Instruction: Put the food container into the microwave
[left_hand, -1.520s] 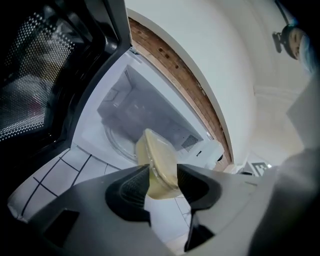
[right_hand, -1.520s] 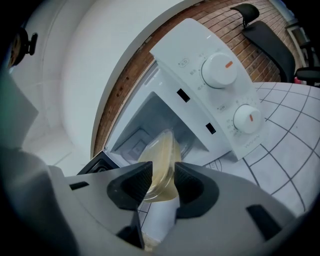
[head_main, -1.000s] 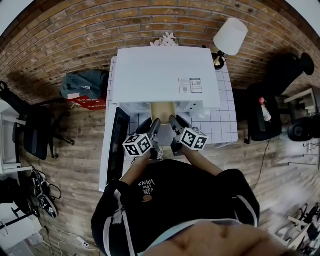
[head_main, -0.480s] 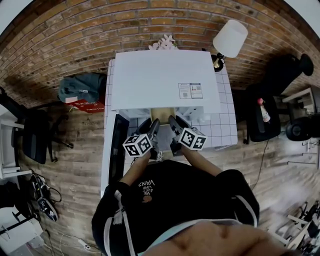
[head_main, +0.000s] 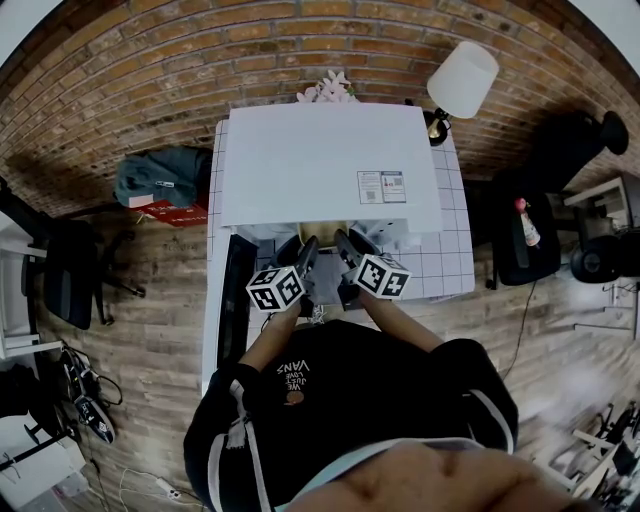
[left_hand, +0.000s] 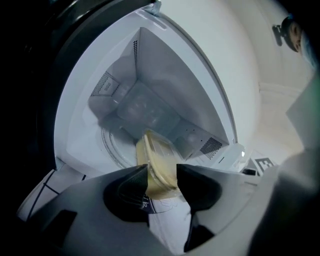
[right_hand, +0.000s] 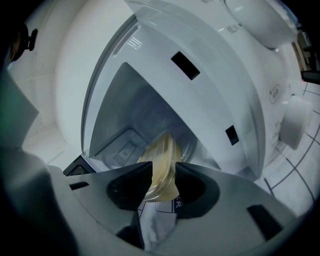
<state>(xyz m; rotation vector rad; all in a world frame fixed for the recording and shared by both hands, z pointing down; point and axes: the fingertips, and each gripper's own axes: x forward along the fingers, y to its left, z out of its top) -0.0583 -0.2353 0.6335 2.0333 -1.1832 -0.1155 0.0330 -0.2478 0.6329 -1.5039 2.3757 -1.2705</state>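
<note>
The pale yellow food container (left_hand: 156, 154) is low in the centre of the frame, pinched on each side by the left tool (left_hand: 162, 170) and the right tool (right_hand: 164, 172), just before the open white microwave (head_main: 330, 165) on the bench (head_main: 452, 262).

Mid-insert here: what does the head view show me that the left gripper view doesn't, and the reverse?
Head view only: the microwave's flat white top with its sticker, and the wooden floor beside the table. Left gripper view only: the open cavity with its glass turntable, and the food container pinched between the jaws in front of it. Both: the microwave itself and the left gripper.
</note>
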